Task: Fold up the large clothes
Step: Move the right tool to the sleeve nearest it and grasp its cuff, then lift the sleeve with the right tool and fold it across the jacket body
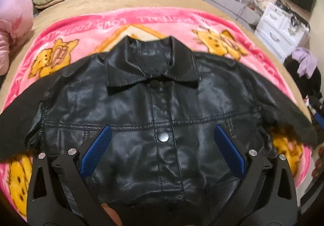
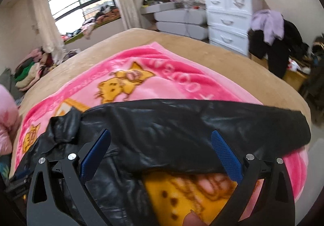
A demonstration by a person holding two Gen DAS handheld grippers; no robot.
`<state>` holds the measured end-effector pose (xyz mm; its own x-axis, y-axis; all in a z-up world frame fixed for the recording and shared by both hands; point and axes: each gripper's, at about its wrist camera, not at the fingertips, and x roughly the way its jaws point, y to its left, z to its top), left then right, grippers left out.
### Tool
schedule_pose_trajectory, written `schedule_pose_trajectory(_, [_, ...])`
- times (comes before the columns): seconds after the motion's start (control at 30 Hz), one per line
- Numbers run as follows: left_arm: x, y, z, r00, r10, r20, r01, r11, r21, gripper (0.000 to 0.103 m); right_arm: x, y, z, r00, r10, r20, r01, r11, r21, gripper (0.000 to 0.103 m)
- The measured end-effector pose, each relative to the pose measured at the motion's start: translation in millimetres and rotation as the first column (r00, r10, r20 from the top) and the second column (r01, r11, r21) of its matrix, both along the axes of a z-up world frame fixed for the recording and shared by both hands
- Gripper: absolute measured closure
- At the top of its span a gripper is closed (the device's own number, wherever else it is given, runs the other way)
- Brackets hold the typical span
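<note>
Here, jacket: glossy black leather jacket (image 1: 154, 108) lies front-up beneath both claws, on the pink cartoon-print fleece blanket (image 1: 85, 29).
Left claw (image 1: 162, 138): wide, empty.
Right claw (image 2: 161, 142): wide, above the sleeve (image 2: 202, 124).

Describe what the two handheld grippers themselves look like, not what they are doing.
Both match. The left gripper and right gripper each have two matte black arms with triangular cut-outs, silver round pivot bolts, and flat blue finger pads with a fine knurled, dotted texture. No cables or markings are visible. A fingertip shows at each picture's bottom edge; no sleeve is in view.
</note>
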<state>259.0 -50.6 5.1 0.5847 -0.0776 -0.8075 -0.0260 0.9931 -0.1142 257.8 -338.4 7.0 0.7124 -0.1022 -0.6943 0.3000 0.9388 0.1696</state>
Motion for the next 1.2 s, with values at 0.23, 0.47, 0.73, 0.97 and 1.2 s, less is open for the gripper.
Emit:
schedule_pose_trajectory(0.23, [-3.5, -22.1, -21.0, 0.997, -0.076, -0.019, 0.076, 0.997, 0.023, 0.008, -4.1, -35.7, -18.2, 0.990, -0.140, -0.019, 0.141, 0.990, 0.031, 0.004])
schedule_pose_trajectory(0.47, [-7.7, -40.6, -33.2, 0.992, -0.125, -0.027, 0.126, 0.992, 0.025, 0.008, -21.4, -87.6, -35.4, 0.927, -0.373, -0.034, 0.375, 0.923, 0.084, 0.004])
schedule_pose_trajectory(0.73, [-9.6, -51.6, -43.6, 0.987, -0.153, -0.039, 0.154, 0.988, 0.025, 0.008, -58.7, -144.2, -62.4, 0.768, -0.635, -0.087, 0.638, 0.743, 0.203, 0.004])
schedule_pose_trajectory(0.97, [-5.9, -46.7, -40.7, 0.988, -0.151, -0.036, 0.151, 0.989, 0.004, 0.008, -59.0, -167.5, -92.4, 0.741, -0.657, -0.140, 0.662, 0.677, 0.321, 0.004])
schedule_pose_trajectory(1.2, [-2.1, -23.9, -29.8, 0.994, -0.107, -0.022, 0.106, 0.994, -0.032, 0.008, -48.8, -195.6, -95.4, 0.762, -0.646, -0.042, 0.589, 0.665, 0.459, 0.054])
